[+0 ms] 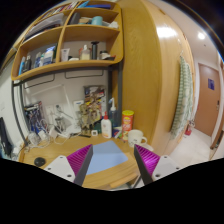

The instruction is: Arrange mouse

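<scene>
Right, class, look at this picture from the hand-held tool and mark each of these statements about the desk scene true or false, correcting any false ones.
1. The tool has its fingers closed on the black computer mouse. False: the fingers stand open and hold nothing; the black computer mouse lies off to one side on the wooden desk.
2. A blue rectangular mat lies between the fingers. True.
3. A white ceramic mug stands on the desk beyond the fingers. True.
4. The wooden wall shelves above the desk are bare. False: they hold many items.
5. A white plastic bottle stands upright near the mug. True.
</scene>
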Demonstrator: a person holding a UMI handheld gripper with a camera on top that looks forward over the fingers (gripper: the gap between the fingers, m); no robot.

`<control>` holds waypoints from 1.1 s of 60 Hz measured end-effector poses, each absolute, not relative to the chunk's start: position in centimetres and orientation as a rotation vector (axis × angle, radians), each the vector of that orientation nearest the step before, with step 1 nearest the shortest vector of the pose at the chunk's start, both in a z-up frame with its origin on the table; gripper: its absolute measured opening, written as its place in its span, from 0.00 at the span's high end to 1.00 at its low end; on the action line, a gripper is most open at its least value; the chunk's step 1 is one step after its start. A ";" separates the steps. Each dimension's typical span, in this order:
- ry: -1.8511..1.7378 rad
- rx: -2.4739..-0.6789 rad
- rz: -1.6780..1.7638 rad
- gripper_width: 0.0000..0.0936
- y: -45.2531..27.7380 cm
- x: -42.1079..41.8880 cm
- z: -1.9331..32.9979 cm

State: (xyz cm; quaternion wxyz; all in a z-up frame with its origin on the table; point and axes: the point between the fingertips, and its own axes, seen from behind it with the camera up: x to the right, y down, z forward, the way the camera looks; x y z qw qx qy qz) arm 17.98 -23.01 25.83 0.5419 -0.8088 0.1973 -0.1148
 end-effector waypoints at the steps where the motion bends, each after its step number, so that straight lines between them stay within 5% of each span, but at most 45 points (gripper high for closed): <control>1: 0.461 -1.928 -0.264 0.10 -22.9 17.4 25.6; 44: 0.206 -2.264 0.070 0.10 -6.7 -21.2 3.8; 66: 0.135 -2.330 0.037 0.11 0.7 -26.0 -0.1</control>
